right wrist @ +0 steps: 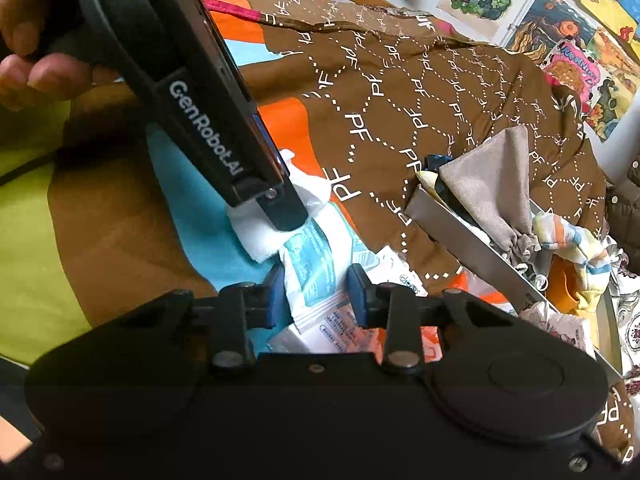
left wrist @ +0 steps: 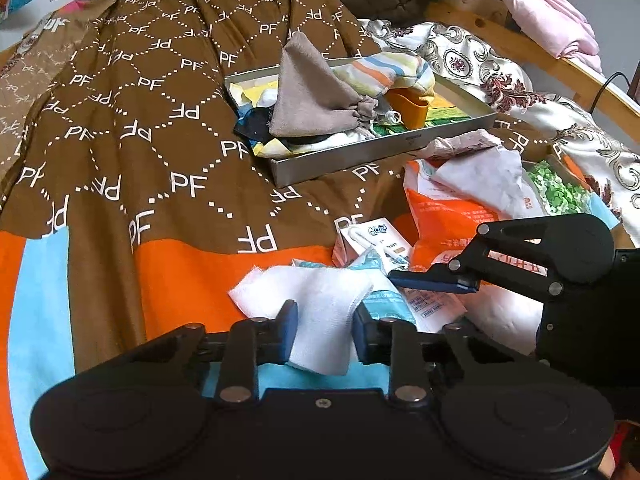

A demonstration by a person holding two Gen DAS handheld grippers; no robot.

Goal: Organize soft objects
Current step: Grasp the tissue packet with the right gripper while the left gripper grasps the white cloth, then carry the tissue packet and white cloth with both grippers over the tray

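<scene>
On the bed, left wrist view: left gripper (left wrist: pixel 325 330) sits low over the white cloth (left wrist: pixel 308 300), jaws set fairly wide with the cloth lying between the blue pads; whether they pinch it yet I cannot tell. Right gripper (left wrist: pixel 434 280) reaches in from the right over a teal-printed packet (left wrist: pixel 386 306). Beyond, well apart, a grey tray (left wrist: pixel 384 148) on the brown PF blanket (left wrist: pixel 160 120) already holds a taupe drawstring pouch (left wrist: pixel 312 96) and a striped cloth (left wrist: pixel 384 72). More packets and cloths lie loose to the right of the tray. Right wrist view: right gripper (right wrist: pixel 316 296) has jaws apart, straddling the teal-printed packet (right wrist: pixel 316 264), pads not clearly touching it. Left gripper's finger (right wrist: pixel 280 204) presses down on the white cloth (right wrist: pixel 260 240). Tray (right wrist: pixel 460 232) lies ahead to the right. Judgement: picking stage, partway through the sorting; next move calls for closing on cloth and packet, lifting clear, then carrying across to the tray.
</scene>
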